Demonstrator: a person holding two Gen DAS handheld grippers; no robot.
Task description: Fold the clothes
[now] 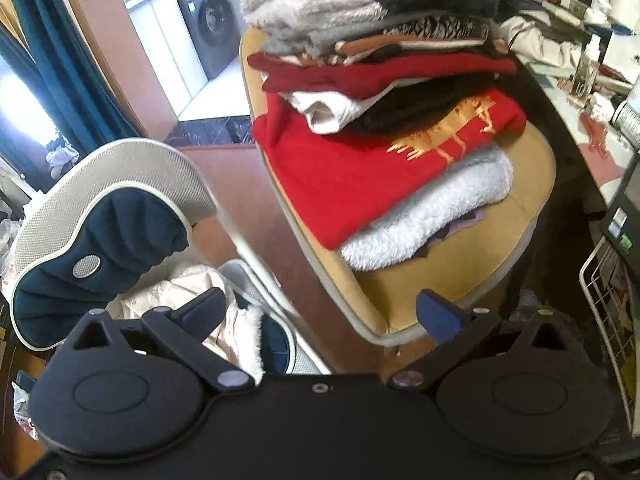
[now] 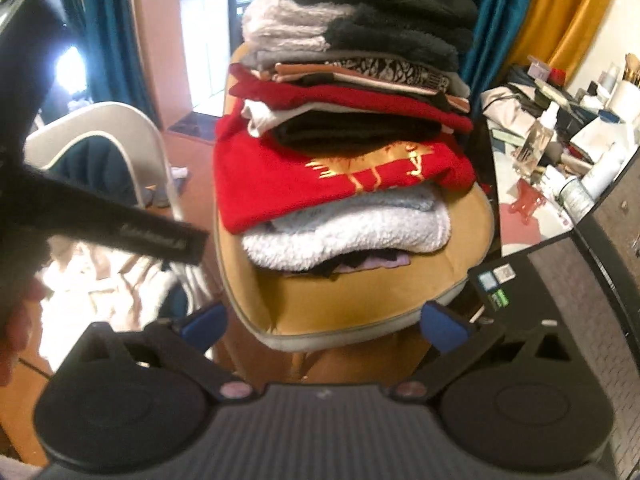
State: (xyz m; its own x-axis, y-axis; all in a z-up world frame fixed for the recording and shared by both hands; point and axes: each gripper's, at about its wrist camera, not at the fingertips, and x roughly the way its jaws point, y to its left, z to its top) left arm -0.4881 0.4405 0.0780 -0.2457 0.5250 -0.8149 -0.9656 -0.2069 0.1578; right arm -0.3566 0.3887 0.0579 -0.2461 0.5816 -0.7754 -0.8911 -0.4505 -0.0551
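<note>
The left gripper (image 1: 326,314) hangs with its jaws spread wide, blue-padded fingers (image 1: 438,316) far apart, nothing between them. The right gripper (image 2: 324,326) is just as wide, its blue fingers (image 2: 444,328) holding nothing. At the left edge of the right wrist view, part of a hand (image 2: 16,320) shows, blurred.

1 tan-cushioned chair (image 2: 360,300); 1 white-and-navy chair (image 1: 100,216); 1 washing machine (image 1: 206,20); teal curtains (image 2: 108,40); cluttered worktop (image 2: 560,152) with 1 clear bottle (image 2: 536,136).
</note>
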